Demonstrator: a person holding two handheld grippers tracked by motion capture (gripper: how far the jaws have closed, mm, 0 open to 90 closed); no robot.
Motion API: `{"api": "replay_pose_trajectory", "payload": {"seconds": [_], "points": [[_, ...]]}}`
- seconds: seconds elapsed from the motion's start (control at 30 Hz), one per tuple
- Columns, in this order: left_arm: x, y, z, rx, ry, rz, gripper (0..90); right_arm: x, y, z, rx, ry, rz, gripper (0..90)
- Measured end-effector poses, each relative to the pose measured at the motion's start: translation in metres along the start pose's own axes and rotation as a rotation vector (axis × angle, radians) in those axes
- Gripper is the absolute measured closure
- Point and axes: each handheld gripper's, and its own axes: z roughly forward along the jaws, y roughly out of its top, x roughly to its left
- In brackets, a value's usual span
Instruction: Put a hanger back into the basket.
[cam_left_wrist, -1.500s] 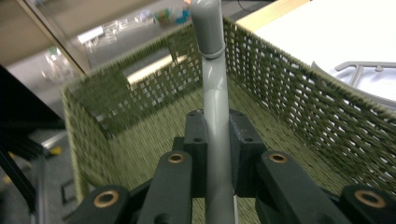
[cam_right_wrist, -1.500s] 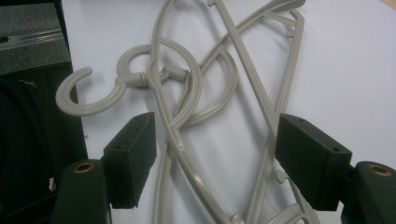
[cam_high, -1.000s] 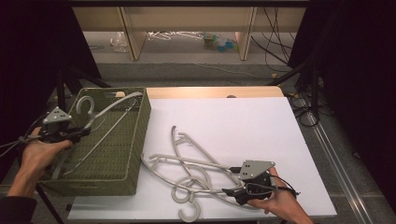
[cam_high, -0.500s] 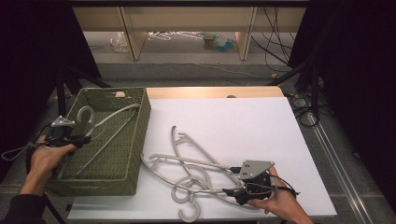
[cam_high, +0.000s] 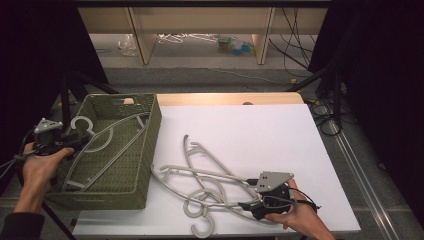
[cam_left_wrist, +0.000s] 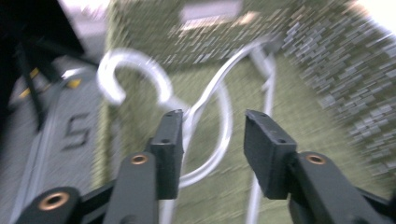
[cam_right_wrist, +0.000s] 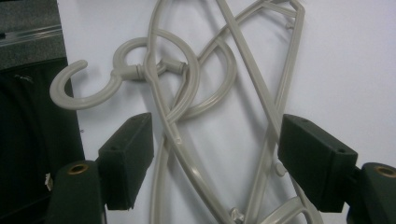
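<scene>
**Hanger Transfer: Status, One of Several Stowed**

One hanger (cam_high: 102, 145) lies inside the green basket (cam_high: 145, 165) at the tabletop's left edge. The left gripper (cam_left_wrist: 212, 151) hangs above its hook, jaws apart and empty. A tangle of hangers (cam_high: 200, 177) remains near the front edge. The right gripper (cam_right_wrist: 217, 158) straddles these, jaws apart, nothing clamped. Judged remaining: the tangled hangers.

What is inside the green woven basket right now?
One pale grey hanger lies inside the green basket, its hook up over the left rim by the open left gripper. The near wall hides part of the basket floor, so anything small there cannot be seen.
</scene>
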Motion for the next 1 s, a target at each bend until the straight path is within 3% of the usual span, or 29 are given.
{"api": "replay_pose_trajectory", "payload": {"seconds": [0.03, 0.1, 0.13, 0.17, 0.23, 0.27, 0.37, 0.4, 0.43, 0.67, 0.7, 0.73, 0.8, 0.83, 1.0], "points": [[0.0, 0.0, 0.0, 0.0, 0.0, 0.0, 53.6, 0.0, 0.0, 0.0, 0.0, 0.0, 0.0, 27.7], [-0.014, 0.001, -0.009, -0.041, -0.029, 0.011, 48.8, -0.001, -0.001, 0.0, -0.002, 0.001, 0.007, 27.2], [-0.029, 0.001, -0.017, -0.074, -0.072, 0.033, 47.0, -0.001, -0.001, 0.001, -0.003, 0.0, 0.005, 27.1], [-0.029, 0.001, -0.017, -0.074, -0.072, 0.033, 45.3, -0.001, -0.001, 0.001, -0.003, 0.0, 0.005, 27.1], [-0.051, -0.001, -0.027, -0.125, -0.142, 0.038, 42.0, -0.001, -0.002, 0.001, -0.002, 0.007, 0.007, 27.0], [-0.051, -0.001, -0.027, -0.125, -0.142, 0.038, 40.5, -0.001, -0.002, 0.001, -0.002, 0.007, 0.007, 27.0], [-0.071, -0.005, -0.034, -0.171, -0.238, 0.014, 37.0, -0.001, -0.004, 0.002, -0.002, 0.013, 0.017, 26.8], [-0.085, -0.008, -0.036, -0.197, -0.296, 0.005, 35.1, -0.002, -0.005, 0.002, -0.003, 0.014, 0.018, 26.8], [-0.085, -0.008, -0.036, -0.197, -0.296, 0.005, 34.0, -0.002, -0.005, 0.003, -0.004, 0.017, 0.017, 26.7], [-0.137, -0.018, -0.042, -0.241, -0.432, 0.087, 30.6, -0.005, -0.008, 0.005, -0.017, 0.023, 0.033, 25.8], [-0.15, -0.023, -0.041, -0.244, -0.464, 0.103, 28.5, -0.005, -0.008, 0.005, -0.022, 0.025, 0.037, 25.7], [-0.15, -0.023, -0.041, -0.244, -0.464, 0.103, 27.9, -0.005, -0.008, 0.005, -0.022, 0.025, 0.037, 25.7], [-0.169, -0.031, -0.041, -0.252, -0.501, 0.15, 26.4, -0.002, -0.007, 0.007, -0.03, 0.029, 0.042, 24.7], [-0.169, -0.031, -0.041, -0.252, -0.501, 0.15, 26.0, -0.002, -0.007, 0.007, -0.03, 0.029, 0.042, 24.7], [-0.196, -0.049, -0.039, -0.261, -0.542, 0.183, 24.1, 0.004, -0.006, 0.012, -0.018, 0.045, 0.035, 23.0]]}}
